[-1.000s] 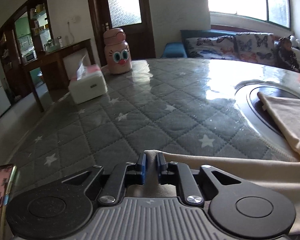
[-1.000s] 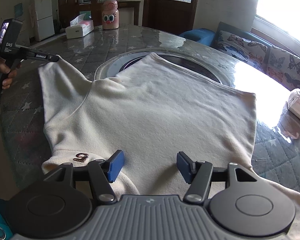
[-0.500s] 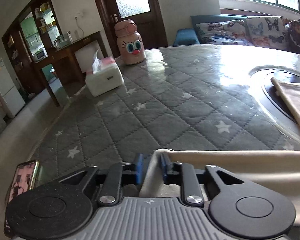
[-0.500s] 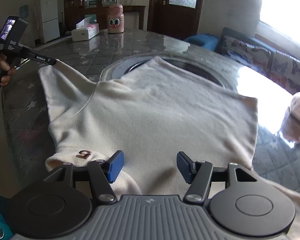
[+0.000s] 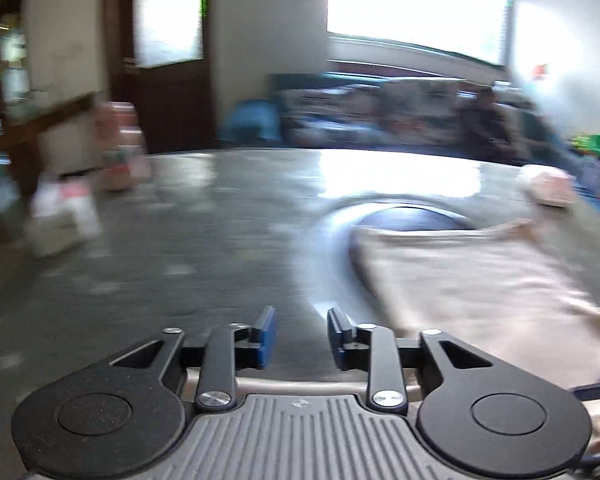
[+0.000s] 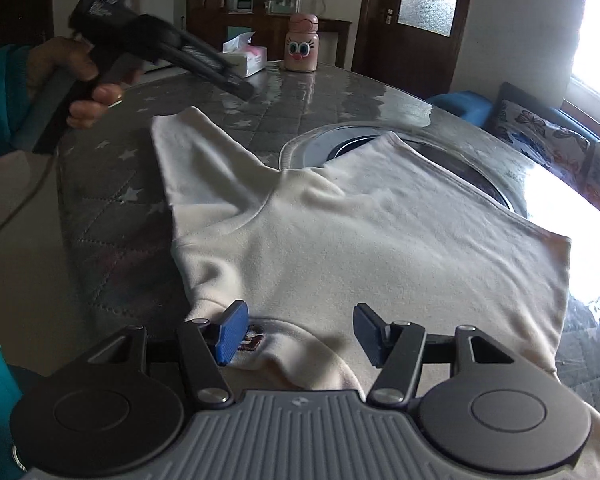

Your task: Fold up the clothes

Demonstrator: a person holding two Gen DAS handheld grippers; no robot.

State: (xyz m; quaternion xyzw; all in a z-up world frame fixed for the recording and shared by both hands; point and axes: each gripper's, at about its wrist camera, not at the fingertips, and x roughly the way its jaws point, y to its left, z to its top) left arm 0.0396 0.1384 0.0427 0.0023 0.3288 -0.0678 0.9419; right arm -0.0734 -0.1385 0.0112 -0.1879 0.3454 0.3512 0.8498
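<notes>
The right gripper [image 6: 296,330] hung low over the near edge of the cream sweater [image 6: 380,248], its blue fingers [image 6: 232,332] spread wide with nothing between them. A small dark emblem [image 6: 254,342] on the cloth lay just beside the left finger, so this gripper was right above the garment's nearest hem or collar zone.

The left gripper [image 5: 298,334] was also parted and empty; its own view was smeared with motion blur. In the right wrist view it appeared raised at the far left [image 6: 156,46], gripped by the person's hand [image 6: 80,80], its tips above the table and apart from the cloth.

The sweater lay flat on the quilted, star-patterned table [image 6: 100,208], its body running from the near edge away to the far right, partly over the round inset [image 6: 324,144] in the tabletop. One sleeve [image 6: 196,160] stretched out toward the far left, its cuff end lying below and near the left gripper's tips. That sleeve's long axis ran from the shoulder up-left, so the left gripper looked better placed to take the cuff, while the right was nearer the body.

A tissue box [image 6: 248,58] and pink bottle [image 6: 302,46] stood at the far side.
</notes>
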